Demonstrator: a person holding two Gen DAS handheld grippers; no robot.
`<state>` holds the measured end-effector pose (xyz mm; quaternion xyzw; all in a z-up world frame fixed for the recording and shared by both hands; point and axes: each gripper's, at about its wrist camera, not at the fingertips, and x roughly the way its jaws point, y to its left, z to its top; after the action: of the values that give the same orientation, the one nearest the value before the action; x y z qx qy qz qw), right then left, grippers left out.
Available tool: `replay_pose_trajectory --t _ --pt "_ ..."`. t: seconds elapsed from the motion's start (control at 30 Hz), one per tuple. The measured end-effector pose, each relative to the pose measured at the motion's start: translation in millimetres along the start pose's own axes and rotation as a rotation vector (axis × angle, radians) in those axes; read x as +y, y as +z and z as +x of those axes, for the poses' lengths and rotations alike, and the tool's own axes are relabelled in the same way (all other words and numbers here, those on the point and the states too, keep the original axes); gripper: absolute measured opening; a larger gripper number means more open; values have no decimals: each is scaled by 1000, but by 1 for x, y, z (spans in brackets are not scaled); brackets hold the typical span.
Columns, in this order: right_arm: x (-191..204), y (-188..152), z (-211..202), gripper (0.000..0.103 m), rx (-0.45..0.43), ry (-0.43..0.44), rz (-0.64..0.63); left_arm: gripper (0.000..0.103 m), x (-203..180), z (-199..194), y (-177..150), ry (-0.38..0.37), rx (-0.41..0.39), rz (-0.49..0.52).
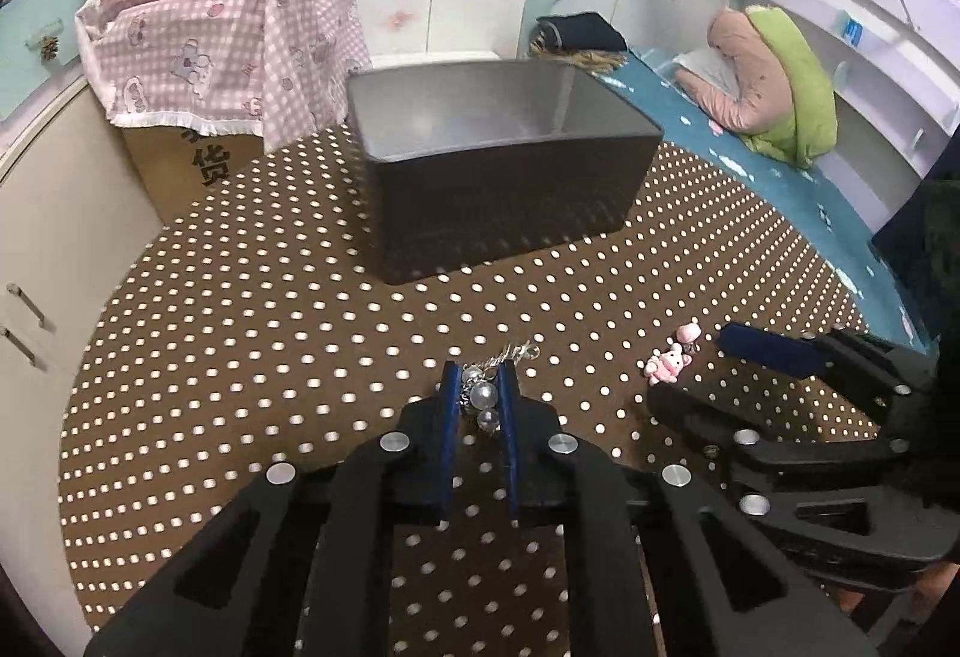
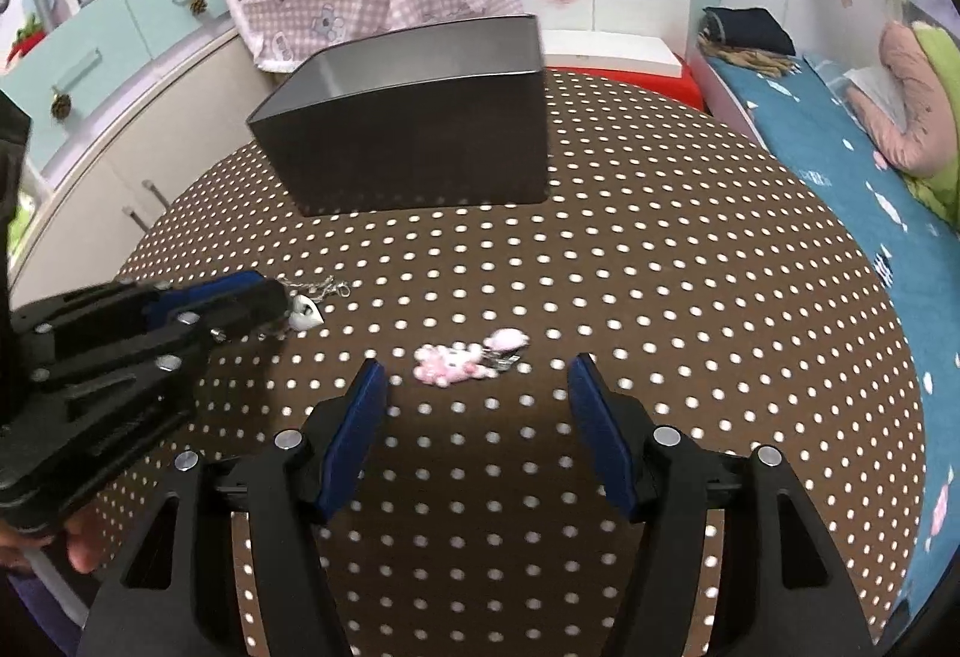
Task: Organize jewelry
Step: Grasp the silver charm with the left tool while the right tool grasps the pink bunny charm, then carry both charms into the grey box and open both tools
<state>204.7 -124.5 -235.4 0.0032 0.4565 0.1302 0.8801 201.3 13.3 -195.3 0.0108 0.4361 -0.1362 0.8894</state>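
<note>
I am holding two sets of blue-padded jaws over a round desk covered in brown cloth with white dots. My left gripper is clenching its jaws on a beaded charm: clear round beads are showing between the pads, a silvery chain is trailing out towards the dark grey box, and a white heart-shaped piece is poking from the tips. My right gripper is hanging with its jaws released and wide apart, nothing between the pads. Just beyond their tips, on the near side of the box, a pink plush charm is lying on the cloth. The box is standing open-topped. Left of the box, a cardboard carton is showing black Chinese characters, partly covered by pink checked cloth.
</note>
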Motion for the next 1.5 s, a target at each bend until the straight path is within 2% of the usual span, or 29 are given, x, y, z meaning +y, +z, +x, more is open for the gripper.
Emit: replay_pose_trajectory --t 0.2,0.33,0.53,0.6,0.9,0.97,1.0,1.2,1.5 --pt "10 1 6 59 -20 -58 -58 11 10 -10 -4 6 -14 -24" --pt "9 4 5 38 -33 -58 -63 11 13 -11 -6 -6 -10 -37" --pt "6 2 4 37 -38 -49 -68 11 13 -13 -6 -25 -16 -40" --pt "4 2 2 18 -45 -40 -68 11 12 -15 -5 -28 -20 -39" --pt "-4 -2 -2 18 -37 -21 -57 11 8 -19 -2 -49 -29 -39" --pt "-6 -2 -4 16 -41 -16 -52 11 7 -20 -1 -53 -32 -38" --pt "-7 -2 -7 12 -50 -13 -51 11 7 -21 0 -55 -35 -37" --pt "-15 1 -15 12 -55 -2 -40 11 3 -28 8 -75 -56 -30" --pt "-31 30 -45 12 -118 58 -3 11 -8 -48 39 -135 -114 -6"
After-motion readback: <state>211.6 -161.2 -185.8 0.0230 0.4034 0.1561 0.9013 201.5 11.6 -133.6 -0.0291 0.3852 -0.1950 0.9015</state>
